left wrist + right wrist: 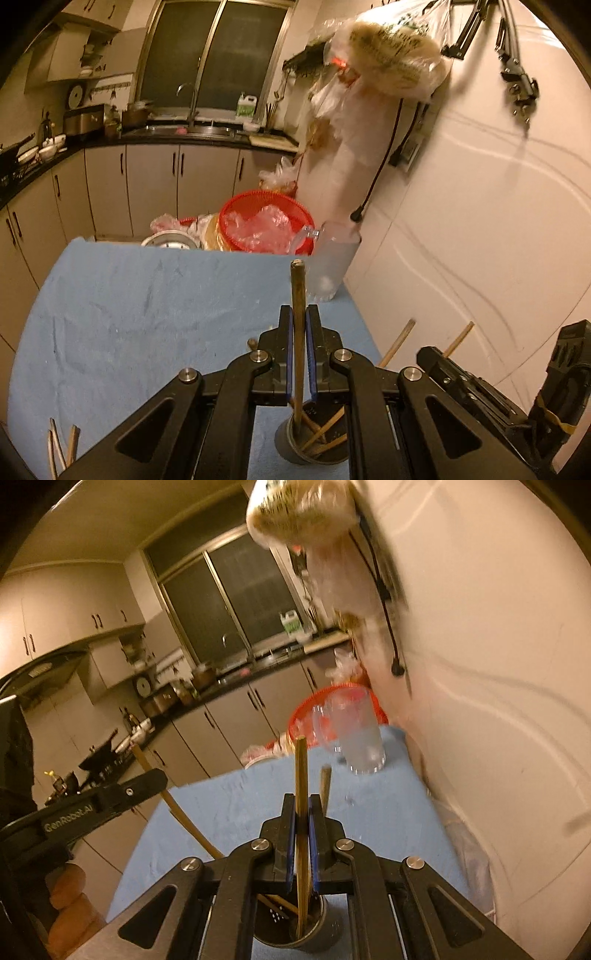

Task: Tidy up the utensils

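Observation:
My left gripper (299, 314) is shut on an upright wooden chopstick (297, 295) whose lower end stands in a dark round holder (295, 448) on the blue cloth; several chopsticks lean inside it. My right gripper (303, 801) is shut on another upright chopstick (301, 775), its lower end in the same dark holder (314, 938). The right gripper body shows at the right of the left wrist view (480, 398). The left gripper body shows at the left of the right wrist view (85, 812). Loose chopsticks (61, 446) lie on the cloth at the lower left.
A frosted glass mug (334, 260) stands at the far right corner of the blue-clothed table (147, 314), also in the right wrist view (360, 734). A red basket (266, 221) sits beyond the table. A white wall (480, 221) runs along the right.

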